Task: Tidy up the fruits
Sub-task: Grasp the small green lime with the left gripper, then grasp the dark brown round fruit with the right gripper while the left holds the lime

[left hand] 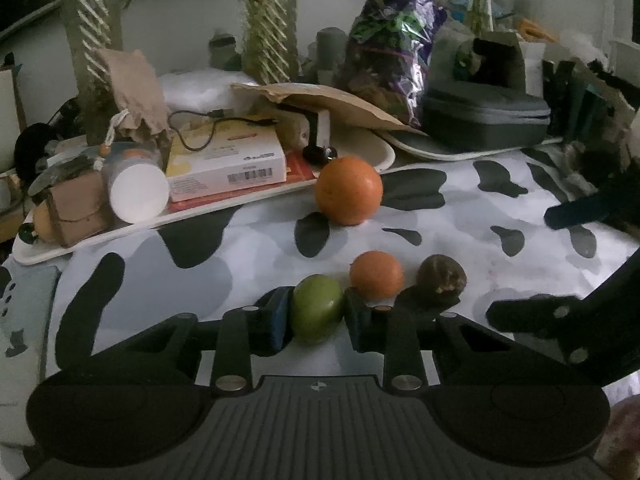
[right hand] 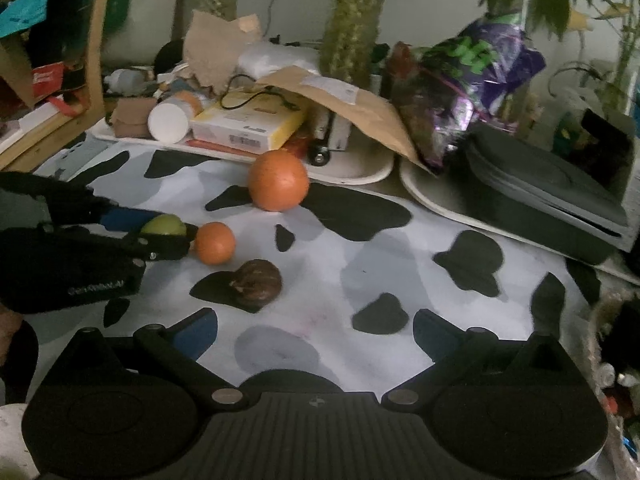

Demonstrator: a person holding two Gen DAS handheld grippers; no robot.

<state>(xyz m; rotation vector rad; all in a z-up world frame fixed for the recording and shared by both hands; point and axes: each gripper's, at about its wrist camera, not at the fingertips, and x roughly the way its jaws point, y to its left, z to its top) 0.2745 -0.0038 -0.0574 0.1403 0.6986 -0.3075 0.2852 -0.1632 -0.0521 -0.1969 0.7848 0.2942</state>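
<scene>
My left gripper is shut on a green fruit, low over the cow-patterned cloth. Just right of it lie a small orange and a dark brown fruit. A large orange sits farther back. In the right wrist view the left gripper holds the green fruit at the left, next to the small orange, the brown fruit and the large orange. My right gripper is open and empty above the cloth.
A white tray behind the fruits holds boxes, a white-capped bottle and paper bags. A dark zip case and a purple bag stand at the back right. Plant stems rise behind.
</scene>
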